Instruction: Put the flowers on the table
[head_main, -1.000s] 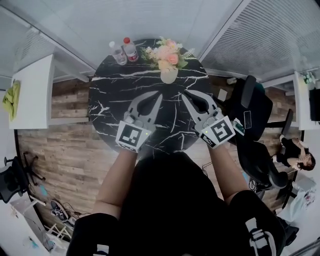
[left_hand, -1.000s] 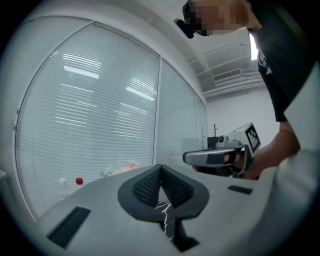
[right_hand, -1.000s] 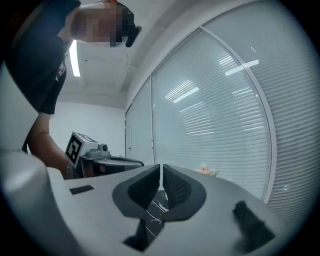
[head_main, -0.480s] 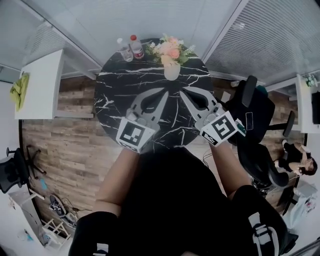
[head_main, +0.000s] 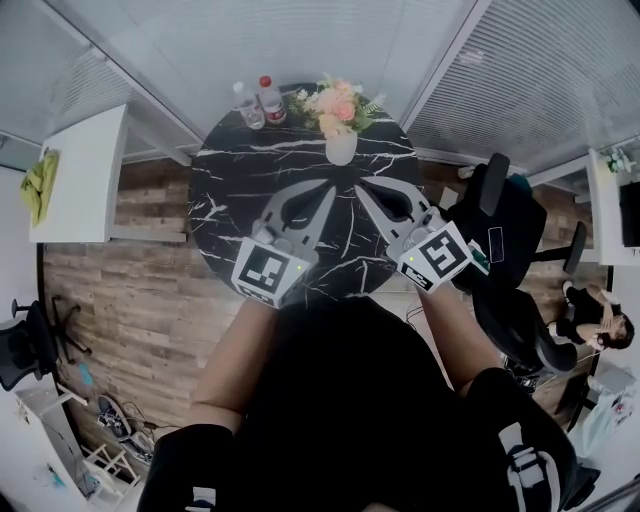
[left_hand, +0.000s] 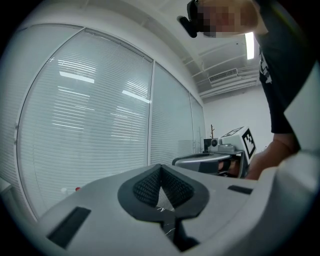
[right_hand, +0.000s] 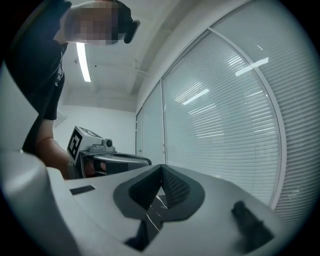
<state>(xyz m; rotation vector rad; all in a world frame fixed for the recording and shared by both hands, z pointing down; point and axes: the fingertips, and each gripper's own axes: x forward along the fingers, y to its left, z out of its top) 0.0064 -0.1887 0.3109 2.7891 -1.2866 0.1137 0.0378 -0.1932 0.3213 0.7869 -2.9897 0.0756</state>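
The flowers (head_main: 335, 103), pink and peach blooms in a white vase (head_main: 341, 150), stand upright at the far edge of the round black marble table (head_main: 225, 200). Both grippers hover over the table's middle, short of the vase and pointing toward it. My left gripper (head_main: 329, 188) is shut with nothing in it, and my right gripper (head_main: 359, 188) is shut and empty too. In the left gripper view the jaws (left_hand: 160, 168) meet at the tip, with the right gripper (left_hand: 210, 159) beside them. The right gripper view shows shut jaws (right_hand: 161, 166) and the left gripper (right_hand: 112, 159).
Two plastic bottles (head_main: 250, 105) stand left of the flowers. A white side table (head_main: 85, 170) with a yellow-green thing (head_main: 40, 185) is at the left. A black office chair (head_main: 500, 225) stands right of the table, a seated person (head_main: 598, 320) farther right. Blinds cover the glass walls.
Both grippers have come up a little over the table and their tips have drawn closer together. Over the last half second they have hardly moved. The flowers stay put.
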